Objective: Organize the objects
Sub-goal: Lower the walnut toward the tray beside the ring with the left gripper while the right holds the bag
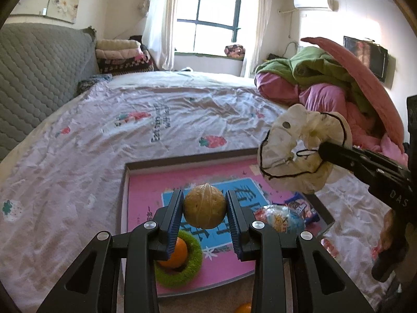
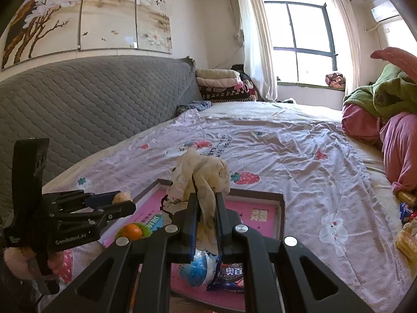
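Right now my left hand-held gripper (image 1: pixel 204 207) pinches a round brown wrapped ball (image 1: pixel 204 206) at lower centre of its view, above the pink tray (image 1: pixel 146 182) on the bed (image 1: pixel 78 156). My right hand-held gripper (image 2: pixel 207 208), nearly pressed together, clamps a cream scrunchie (image 2: pixel 203 177) over that tray.

The round tan ball (image 1: pixel 204 206) is showing a glossy clear plastic wrap over a rough, grainy surface. The black left hand-held gripper (image 1: pixel 204 215) is looking like matt plastic, with ribbed blue pads and shiny metal screw heads. The cream fabric scrunchie (image 2: pixel 202 180) is looking thin, crinkled and matt. The shallow pink tray (image 1: pixel 146 182) is looking smooth and faintly shiny. The white strawberry-print bedsheet (image 1: pixel 86 156) is lying as wrinkled, soft cloth.
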`<state>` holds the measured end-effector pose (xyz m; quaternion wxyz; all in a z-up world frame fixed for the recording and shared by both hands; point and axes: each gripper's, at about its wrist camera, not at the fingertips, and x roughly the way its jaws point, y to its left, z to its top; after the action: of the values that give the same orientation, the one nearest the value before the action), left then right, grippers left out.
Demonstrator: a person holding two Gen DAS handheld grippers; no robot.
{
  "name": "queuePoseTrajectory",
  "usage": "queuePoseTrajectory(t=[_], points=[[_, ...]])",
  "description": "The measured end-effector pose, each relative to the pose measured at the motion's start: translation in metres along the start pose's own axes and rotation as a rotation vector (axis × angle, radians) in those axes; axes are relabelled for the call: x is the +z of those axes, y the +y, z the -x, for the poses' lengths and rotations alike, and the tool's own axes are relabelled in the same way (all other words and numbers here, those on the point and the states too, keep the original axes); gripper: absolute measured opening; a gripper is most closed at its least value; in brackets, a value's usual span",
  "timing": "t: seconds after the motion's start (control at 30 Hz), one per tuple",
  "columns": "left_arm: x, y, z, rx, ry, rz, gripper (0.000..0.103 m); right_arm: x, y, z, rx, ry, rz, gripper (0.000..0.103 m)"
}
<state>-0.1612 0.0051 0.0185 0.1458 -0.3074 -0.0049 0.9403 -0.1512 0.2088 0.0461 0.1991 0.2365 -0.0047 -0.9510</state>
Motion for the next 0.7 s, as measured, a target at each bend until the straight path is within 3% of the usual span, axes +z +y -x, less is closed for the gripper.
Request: queuePoseTrajectory(t=[0.7], points=[[-0.014, -0.012, -0.041, -0.017, 0.107, -0.040, 0.034, -0.012, -0.019, -0.036, -0.046, 0.079, -0.020, 0.013]])
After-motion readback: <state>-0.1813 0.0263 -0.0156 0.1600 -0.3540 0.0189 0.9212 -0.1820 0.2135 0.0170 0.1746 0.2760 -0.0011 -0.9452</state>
